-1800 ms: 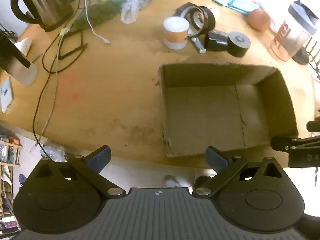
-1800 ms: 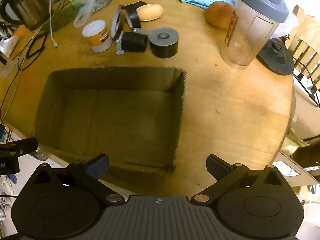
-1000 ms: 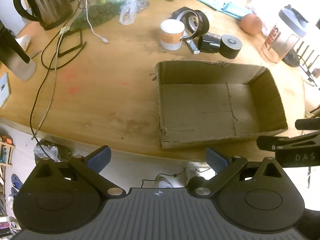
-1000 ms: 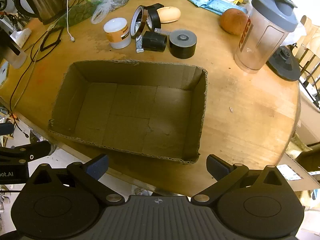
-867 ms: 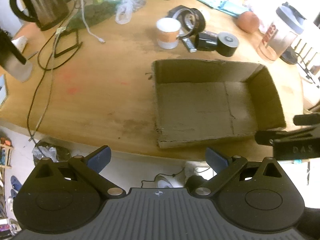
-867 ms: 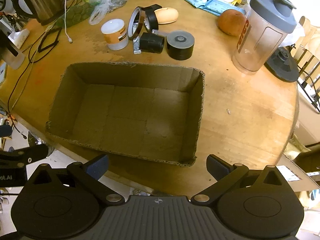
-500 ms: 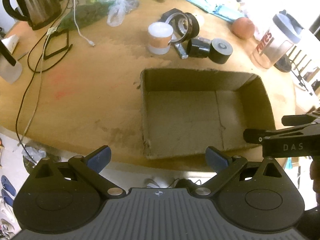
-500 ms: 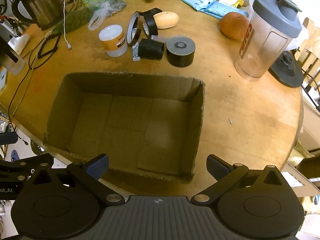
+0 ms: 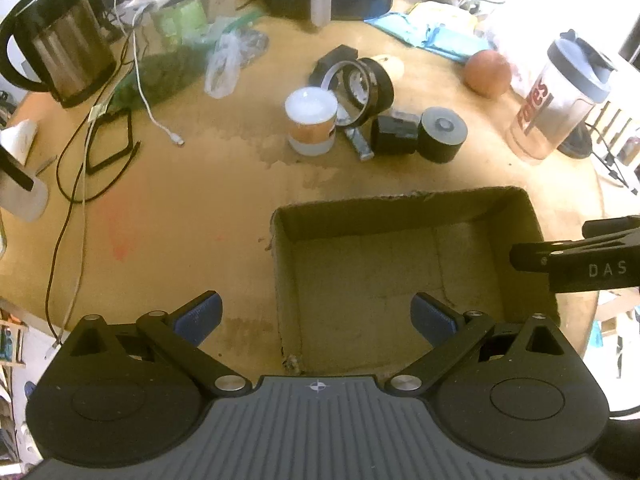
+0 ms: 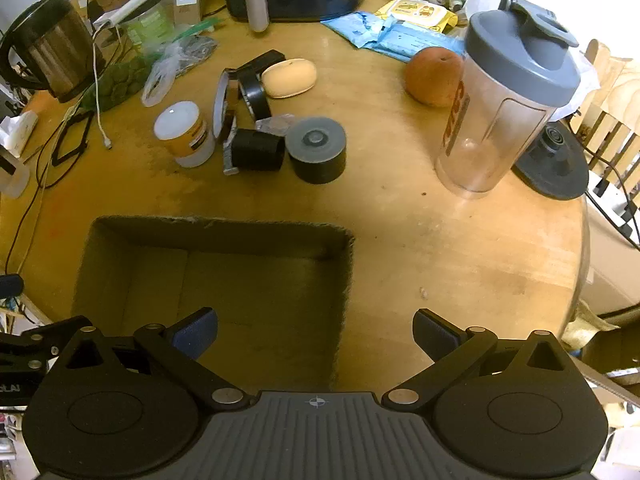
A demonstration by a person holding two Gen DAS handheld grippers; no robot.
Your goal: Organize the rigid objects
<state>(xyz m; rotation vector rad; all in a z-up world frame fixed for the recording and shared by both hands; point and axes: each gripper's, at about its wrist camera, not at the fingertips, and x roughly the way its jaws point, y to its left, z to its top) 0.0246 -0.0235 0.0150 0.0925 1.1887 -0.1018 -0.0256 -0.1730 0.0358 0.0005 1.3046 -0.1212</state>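
Both claws spread wide and empty, poised over the near edge of an empty box.

From the right gripper (image 10: 315, 334), the black cylinder (image 10: 317, 149) stands upright at 12 o'clock beyond the cardboard box (image 10: 216, 229); the white jar (image 10: 185, 134) and tape rolls (image 10: 240, 94) lie toward 11. The left gripper (image 9: 316, 314) sees the cluster at 1 o'clock, so the right looks nearer.
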